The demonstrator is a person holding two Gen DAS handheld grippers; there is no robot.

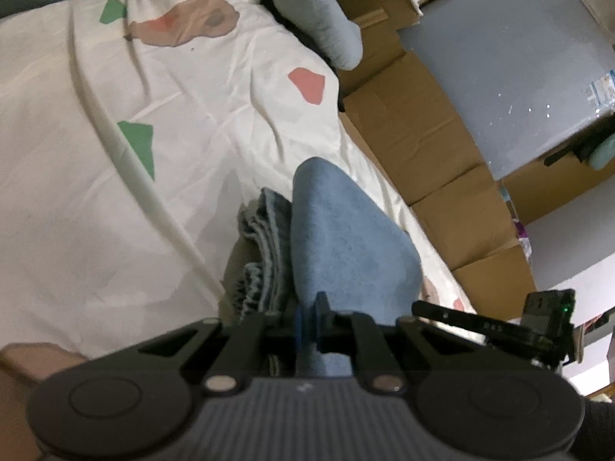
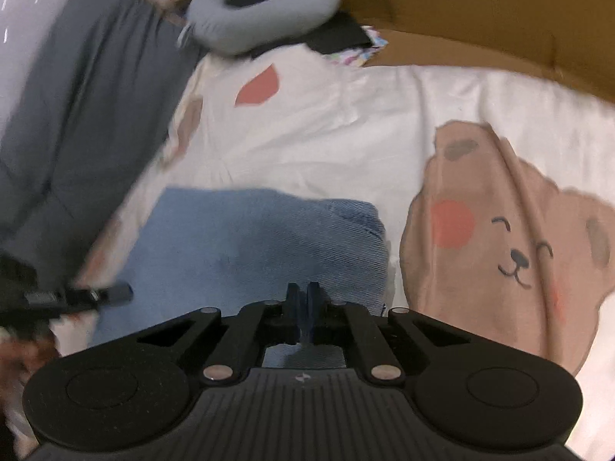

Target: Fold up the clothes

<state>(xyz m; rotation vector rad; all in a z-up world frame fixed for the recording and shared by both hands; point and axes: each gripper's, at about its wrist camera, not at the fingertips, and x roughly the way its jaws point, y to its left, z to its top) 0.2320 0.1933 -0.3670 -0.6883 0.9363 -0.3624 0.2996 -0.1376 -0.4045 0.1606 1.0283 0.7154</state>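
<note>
Light blue jeans [image 1: 338, 238] lie on the cream bed sheet [image 1: 115, 192], with frayed hems [image 1: 261, 238] bunched at their left side. A fold of the denim rises straight into my left gripper [image 1: 307, 315], which is shut on it. In the right wrist view the jeans [image 2: 250, 238] spread flat below my right gripper [image 2: 303, 294]. Its jaws are pressed together just over the denim, and I see no cloth caught between them. Each gripper shows in the other's view: the right gripper [image 1: 499, 322] at the lower right, the left gripper [image 2: 77, 296] at the left edge.
The sheet carries a brown bear print [image 2: 507, 246] and red and green patches. A grey neck pillow [image 2: 261, 11] lies at the head of the bed beside a dark grey cloth [image 2: 77, 107]. Cardboard boxes [image 1: 415, 123] line the bed's right edge.
</note>
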